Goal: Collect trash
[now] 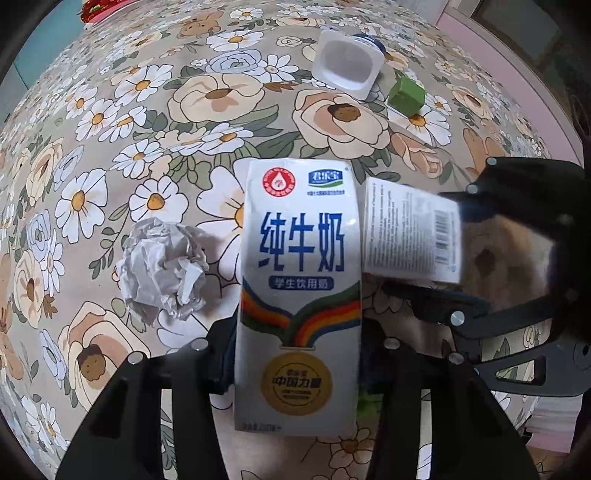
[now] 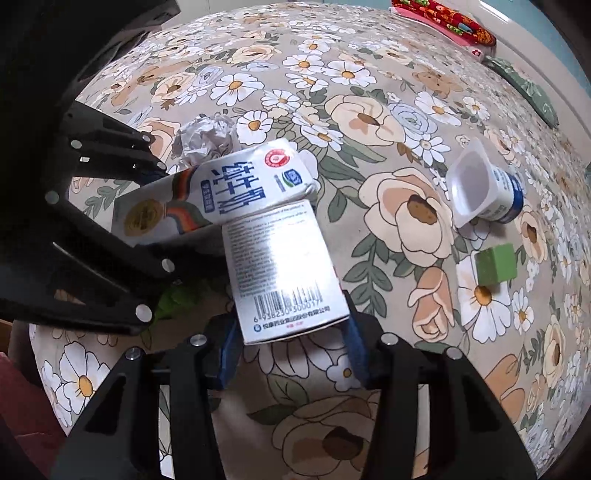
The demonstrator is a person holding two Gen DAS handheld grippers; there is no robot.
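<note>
My left gripper is shut on a white milk carton with blue Chinese lettering, held above the flowered tablecloth. My right gripper is shut on a small white box with a barcode. The two held items sit side by side, nearly touching; the box shows in the left wrist view and the carton in the right wrist view. A crumpled paper ball lies on the cloth left of the carton. An empty yogurt cup lies on its side farther off.
A green cube lies beside the yogurt cup and also shows in the right wrist view. A red patterned item lies at the far table edge. The flowered tablecloth covers the whole table.
</note>
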